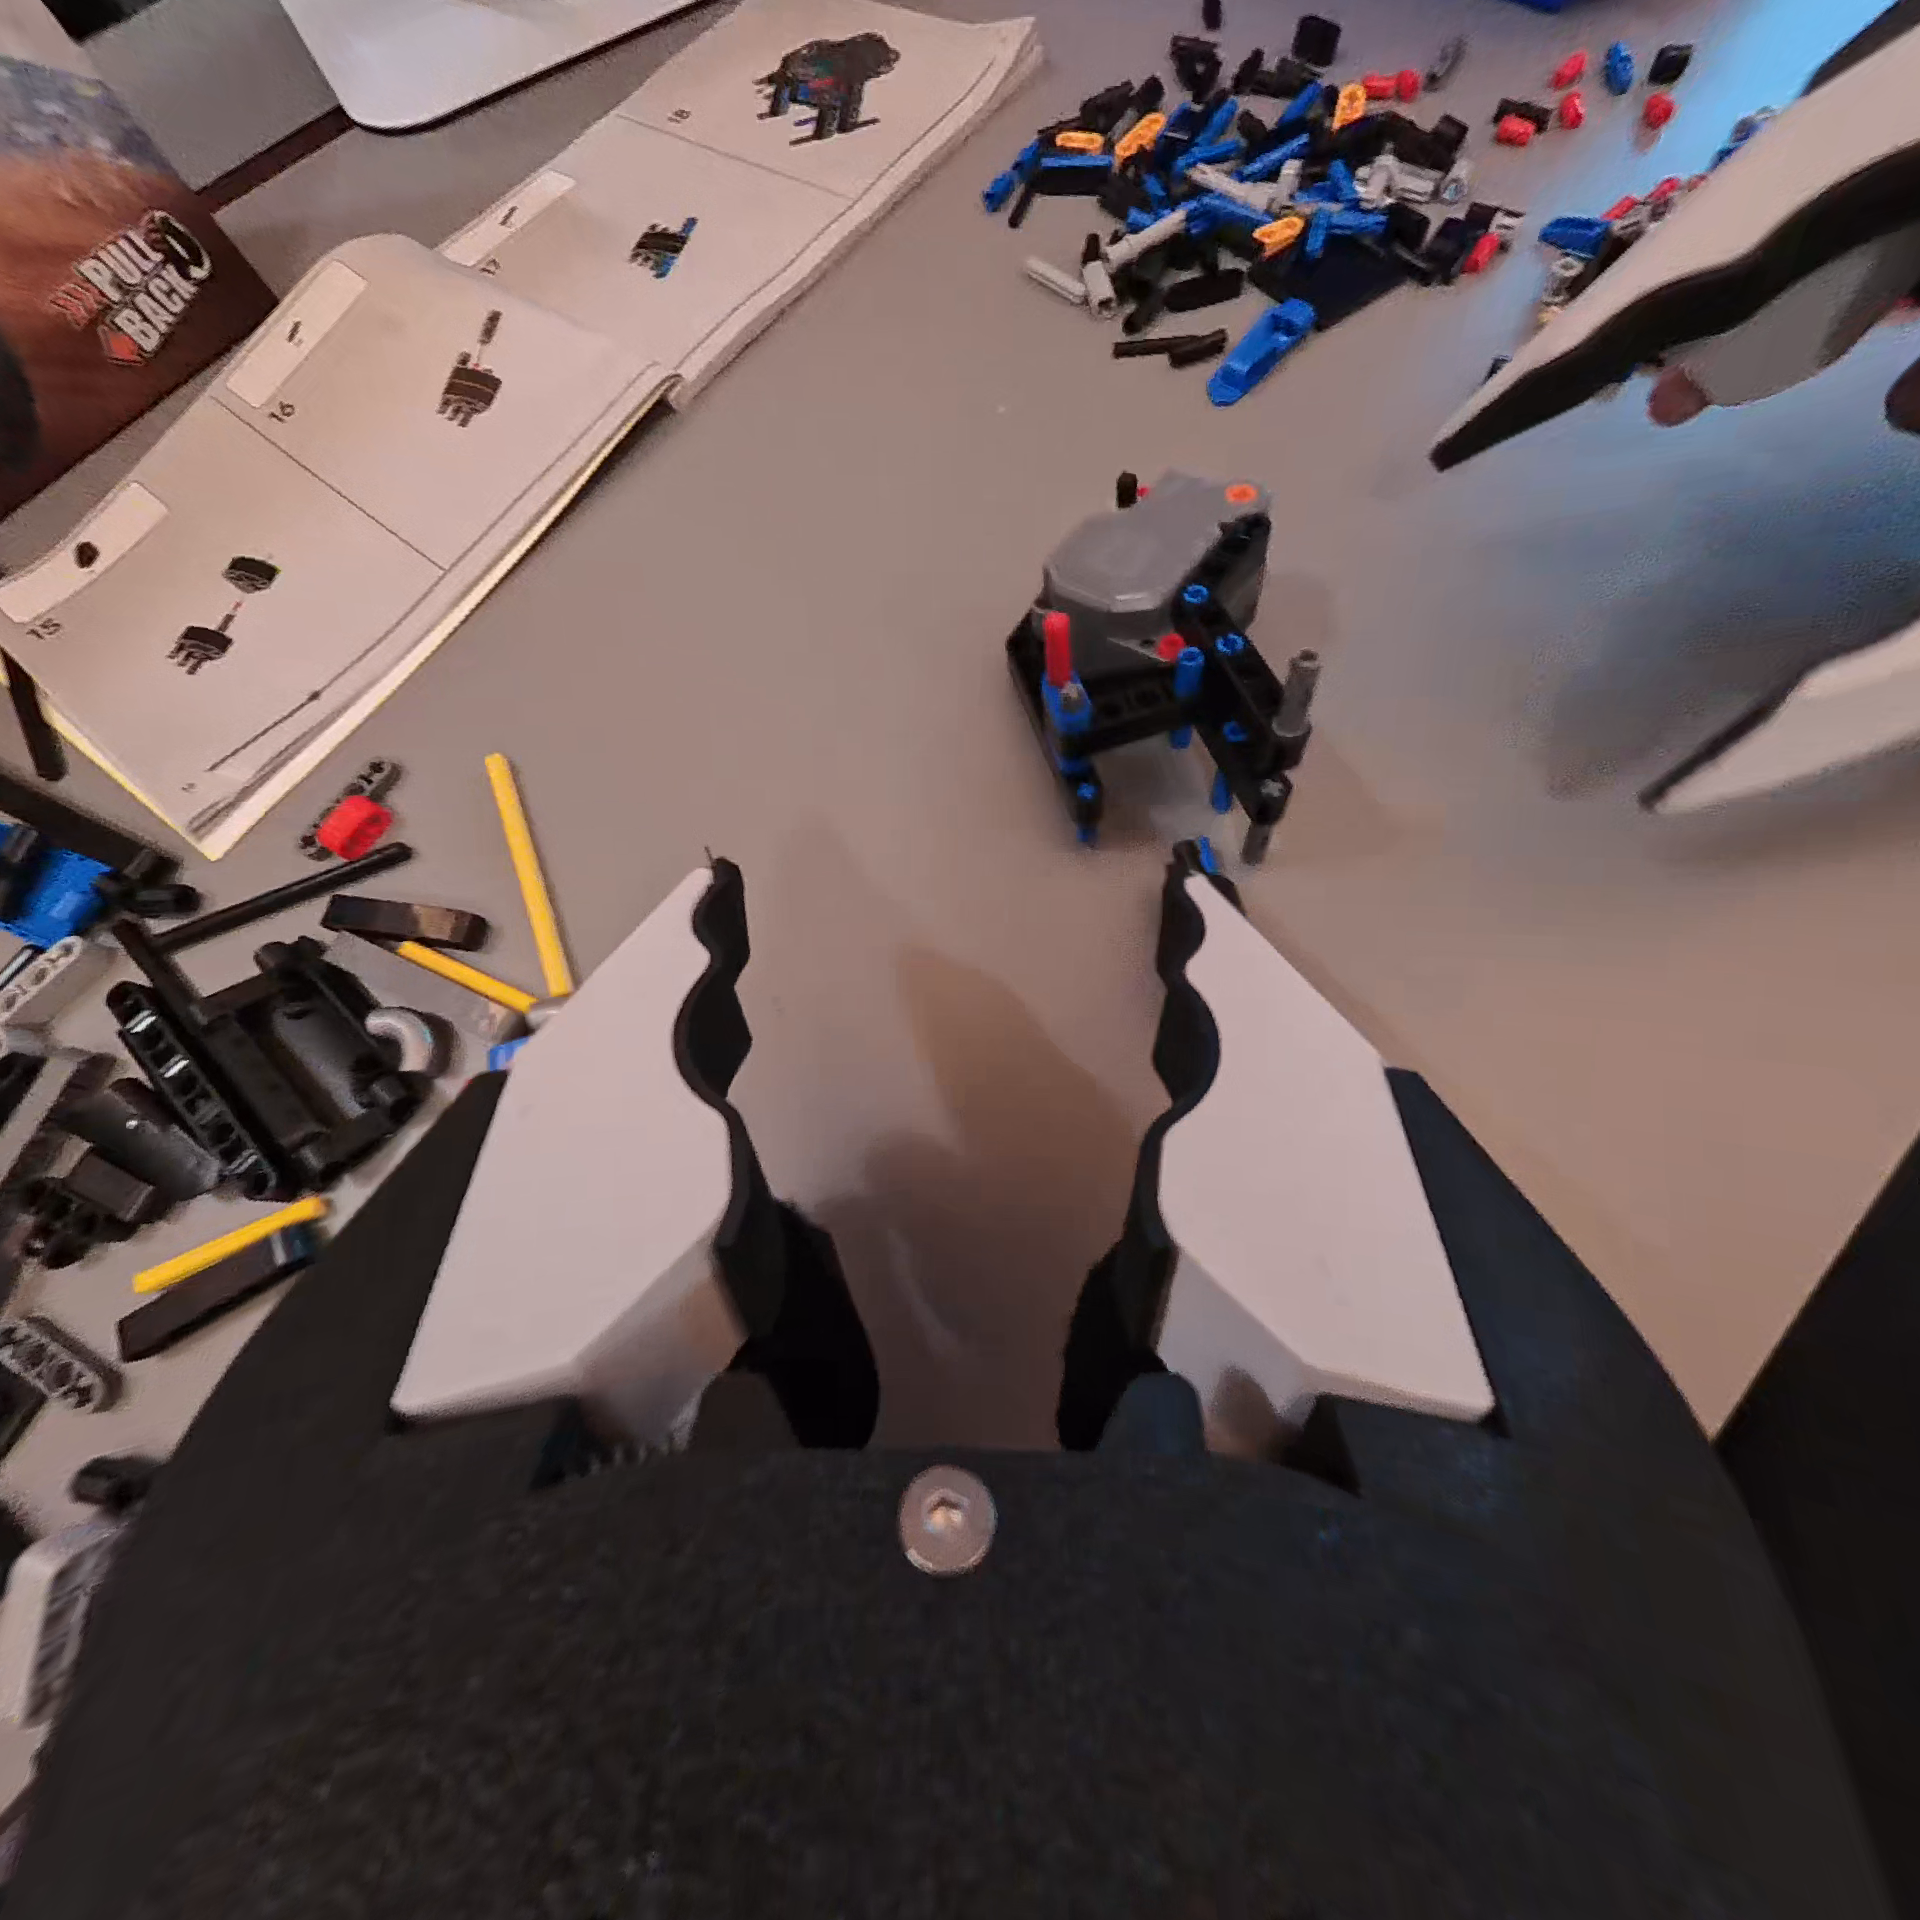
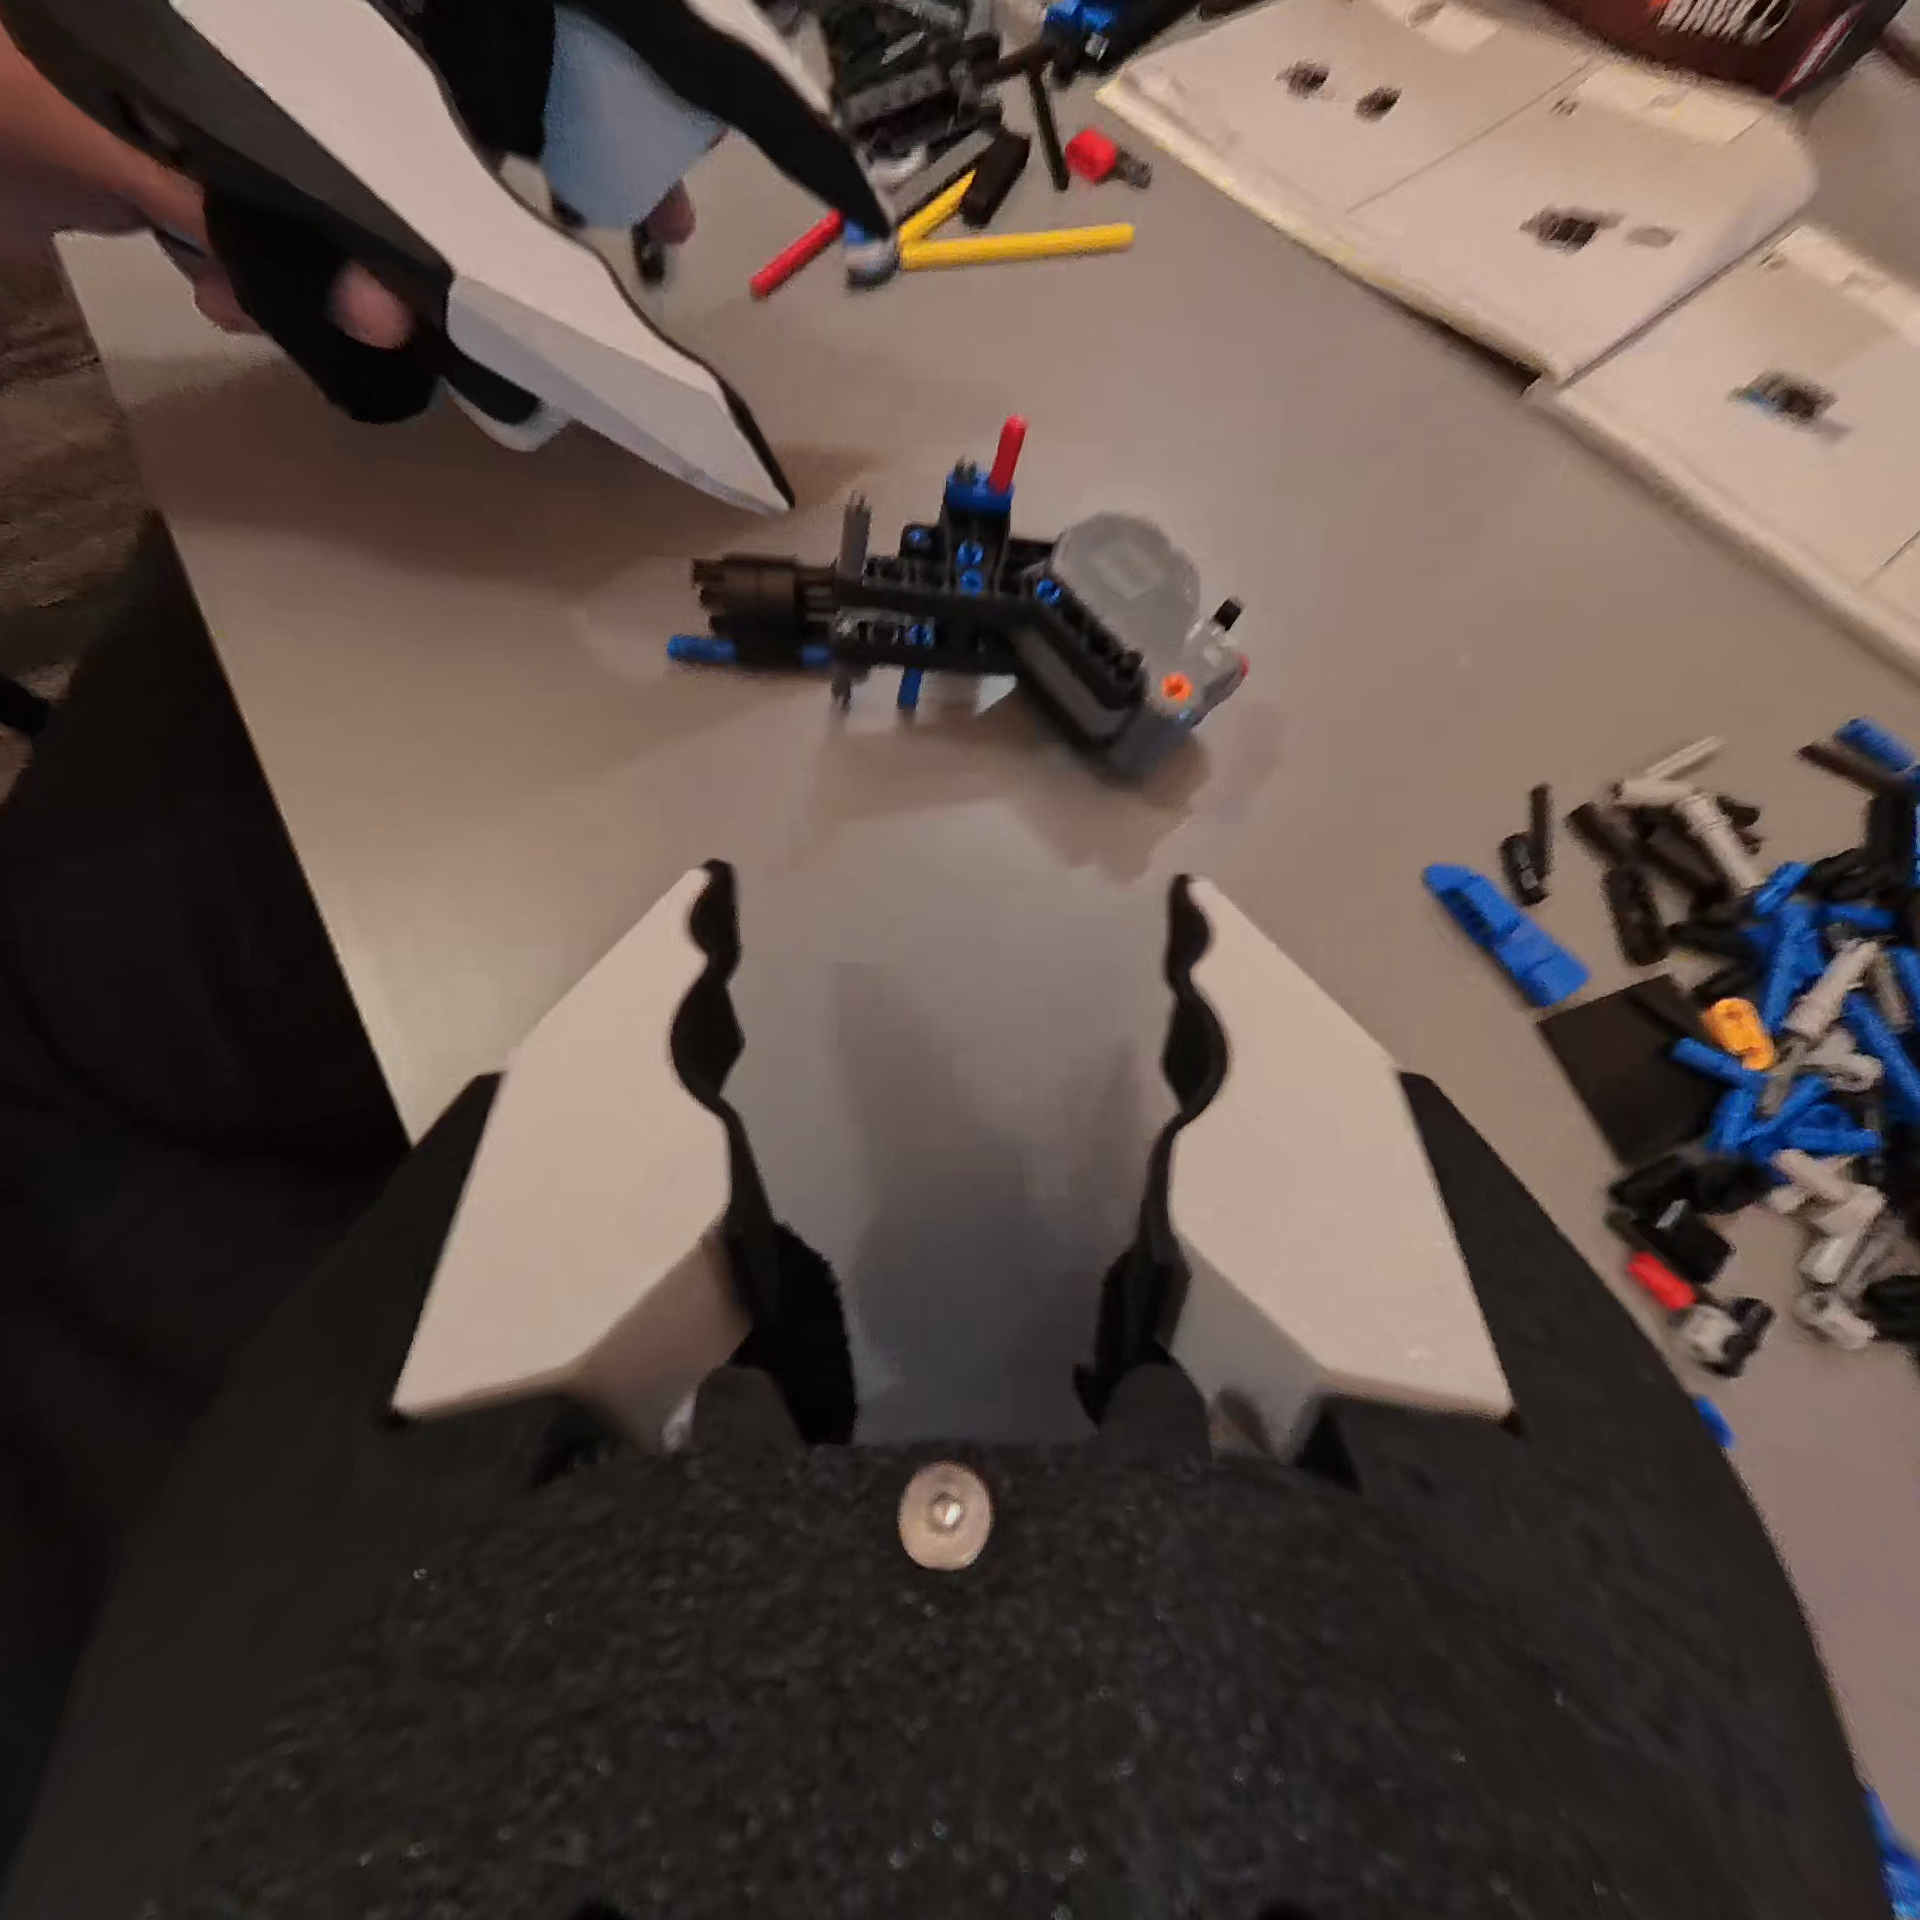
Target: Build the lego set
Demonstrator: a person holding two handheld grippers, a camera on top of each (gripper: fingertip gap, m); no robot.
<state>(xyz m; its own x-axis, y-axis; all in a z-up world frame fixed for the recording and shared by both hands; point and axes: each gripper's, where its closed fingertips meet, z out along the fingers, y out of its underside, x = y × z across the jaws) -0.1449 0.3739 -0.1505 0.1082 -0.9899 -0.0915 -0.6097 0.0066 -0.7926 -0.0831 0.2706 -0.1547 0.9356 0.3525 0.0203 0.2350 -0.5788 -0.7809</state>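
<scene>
Spanning the near foreground, the left gripper (image 1: pixel 951 883) stands wide apart and empty over bare grey table (image 1: pixel 831 582); the right gripper (image 2: pixel 945 883) is likewise wide and empty.

Item: partly built lego model (image 1: pixel 1153 644), grey block on a black beam frame with blue pins and a red axle, resting on the table just beyond both sets of fingertips, touched by neither.

Left wrist view only: black parts (image 1: pixel 260 1060) and yellow axles (image 1: pixel 528 873) at near left, open instruction booklet (image 1: pixel 416 436) beyond, box (image 1: pixel 104 281) at far left.

Both views: loose pile of blue, black and grey pieces (image 1: pixel 1247 197).

Right wrist view only: table edge (image 2: pixel 260 675) at left, dark floor below.

Open surface surrounds the model on all sides.
</scene>
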